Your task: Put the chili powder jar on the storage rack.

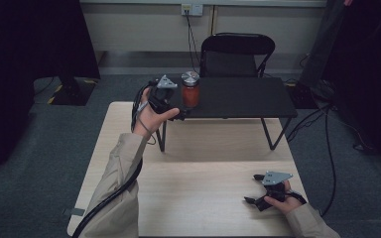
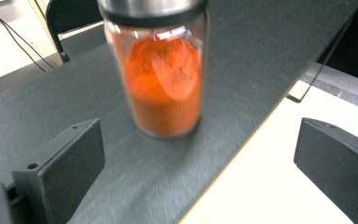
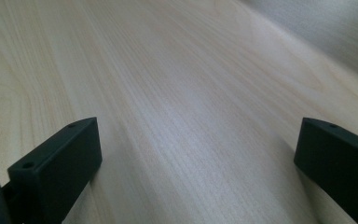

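Observation:
A glass jar (image 1: 190, 91) of orange-red powder with a silver lid stands upright near the left end of a low black shelf (image 1: 243, 96). In the left gripper view the jar (image 2: 161, 74) stands just ahead of the jaws, which are wide apart with nothing between them. My left gripper (image 1: 174, 110) is held at the shelf's left front corner, right beside the jar, and is open. My right gripper (image 1: 254, 189) rests low over the wooden table (image 1: 193, 193) near its front right, open, with bare wood (image 3: 186, 112) between its jaws.
The black shelf stands on thin legs on the far half of the wooden table. Behind it is a black folding chair (image 1: 235, 54). Cables (image 1: 327, 148) run over the grey floor to the right. Dark curtains hang at both sides.

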